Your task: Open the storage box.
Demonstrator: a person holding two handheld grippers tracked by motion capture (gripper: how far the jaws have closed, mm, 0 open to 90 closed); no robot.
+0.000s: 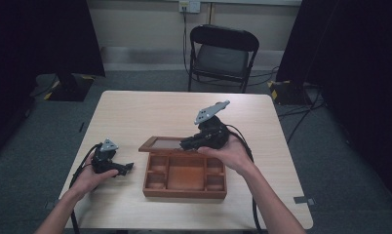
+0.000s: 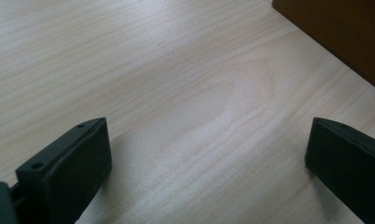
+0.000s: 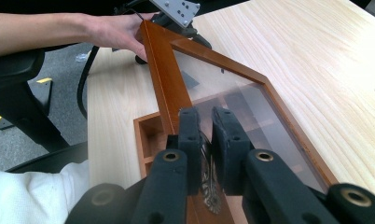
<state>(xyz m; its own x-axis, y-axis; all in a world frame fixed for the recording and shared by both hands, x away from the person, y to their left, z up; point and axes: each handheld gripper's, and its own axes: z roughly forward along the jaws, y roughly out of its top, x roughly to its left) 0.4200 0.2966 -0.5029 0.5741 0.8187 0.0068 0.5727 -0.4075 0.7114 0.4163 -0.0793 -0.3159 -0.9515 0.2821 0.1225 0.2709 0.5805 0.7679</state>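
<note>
Your left gripper (image 1: 128,167) rests low on the tabletop (image 1: 150,105), near the left edge. Your left hand (image 1: 89,178) holds it from behind. Its two black jaws stand wide apart, and there is nothing between them but bare wood. In the left gripper view you see a brown side of the wooden box (image 2: 344,32) just past the far jaw, close by but not touching.

The wooden box (image 1: 184,191) sits in the middle of the tabletop, closer to the front edge than to the back edge. It has small compartments down its left and right sides and one big compartment in the middle. Its lid (image 1: 157,144) has a wooden frame and a clear pane, and it is lifted up at the back of the box.

Your right gripper (image 1: 186,144) is over the back of the box, with your right hand (image 1: 230,153) under it. Its jaws are squeezed together on the edge of the lid (image 3: 232,88). In the right gripper view the clear pane runs right between the two pads (image 3: 189,140), and you can see the box compartments through it.
</note>
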